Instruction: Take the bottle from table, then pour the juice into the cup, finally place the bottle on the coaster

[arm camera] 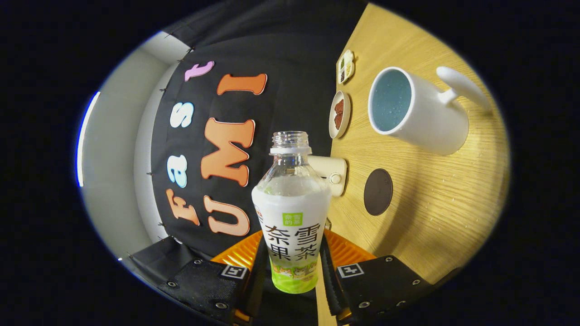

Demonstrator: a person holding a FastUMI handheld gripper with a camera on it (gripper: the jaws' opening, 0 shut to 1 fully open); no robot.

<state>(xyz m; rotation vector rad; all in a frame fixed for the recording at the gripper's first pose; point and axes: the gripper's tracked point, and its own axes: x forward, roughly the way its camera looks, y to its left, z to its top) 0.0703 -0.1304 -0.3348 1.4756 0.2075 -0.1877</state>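
My gripper (pixel 291 267) is shut on the bottle (pixel 291 213), a clear uncapped bottle with a white and green label, held between both fingers. The whole view is rolled about a quarter turn, so the wooden table (pixel 435 213) stands upright on the right. The white cup (pixel 419 111), with a blue inside and a handle, stands on the table beyond the bottle's mouth and off to its right. The dark round coaster (pixel 378 192) lies on the table between the cup and my fingers, right of the bottle's shoulder.
A small dish with brown food (pixel 339 114) and a smaller tray (pixel 345 66) lie near the table's far edge beside the cup. A cream-coloured device (pixel 330 172) sits just behind the bottle neck. The booth's black cloth wall is behind.
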